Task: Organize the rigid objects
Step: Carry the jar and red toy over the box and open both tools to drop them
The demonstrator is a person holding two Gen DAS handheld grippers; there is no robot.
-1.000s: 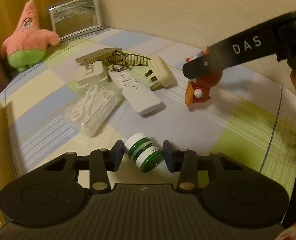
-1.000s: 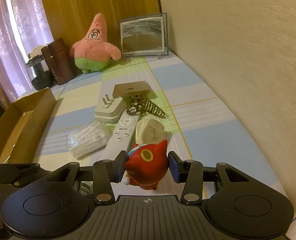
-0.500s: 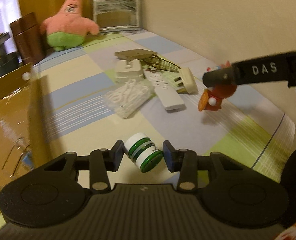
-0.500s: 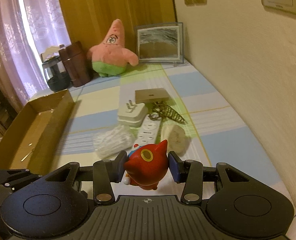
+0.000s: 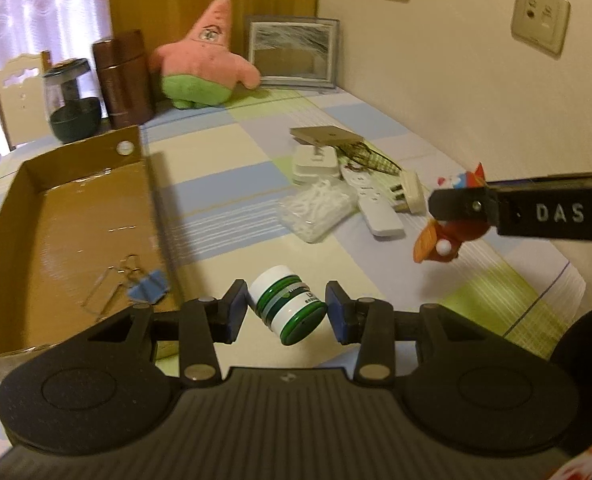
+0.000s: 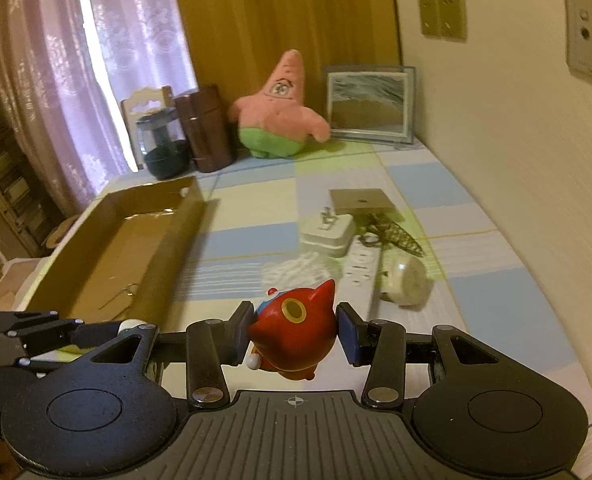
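Nearest, the left gripper (image 5: 287, 312) clamps a white jar with green bands (image 5: 288, 305); the right gripper (image 6: 294, 339) clamps a red plastic toy figure (image 6: 292, 334). Both have lifted off the checked tablecloth (image 5: 224, 184), ready for boxing. Beyond, the open cardboard box (image 5: 76, 216) holds one blue binder clip (image 5: 148, 287).

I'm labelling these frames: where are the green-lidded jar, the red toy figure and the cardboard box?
green-lidded jar (image 5: 286, 304), left wrist view, on its white side.
red toy figure (image 6: 296, 336), right wrist view, on its red body.
cardboard box (image 5: 152, 200), left wrist view, on its right wall.
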